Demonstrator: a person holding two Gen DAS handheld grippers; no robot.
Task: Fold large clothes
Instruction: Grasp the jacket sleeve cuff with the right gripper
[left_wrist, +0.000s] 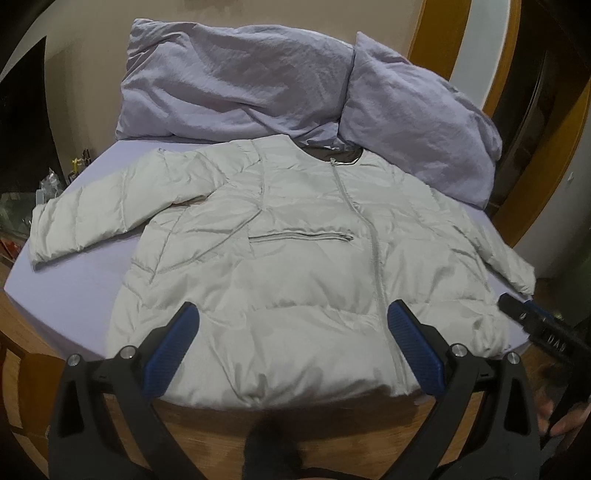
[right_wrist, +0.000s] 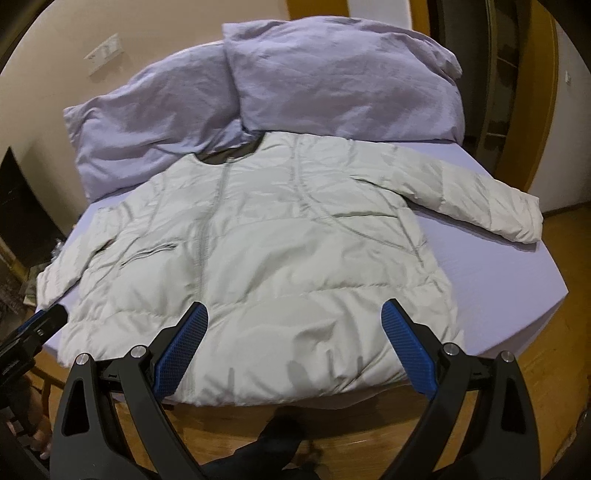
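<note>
Folding has not begun, as far as the views show: the pale puffer jacket (left_wrist: 295, 266) lies flat and front-up on the lavender bed (left_wrist: 74, 280), zipped, both sleeves spread outward, collar toward the 2 pillows (left_wrist: 236, 81). Every fold is left to do. The left tongs (left_wrist: 291, 325) hover spread wide above the hem, holding nothing. The right tongs (right_wrist: 293, 319) are likewise spread and empty over the hem's other half. The jacket's hem reaches the bed's near edge, just beyond both tongs.
</note>
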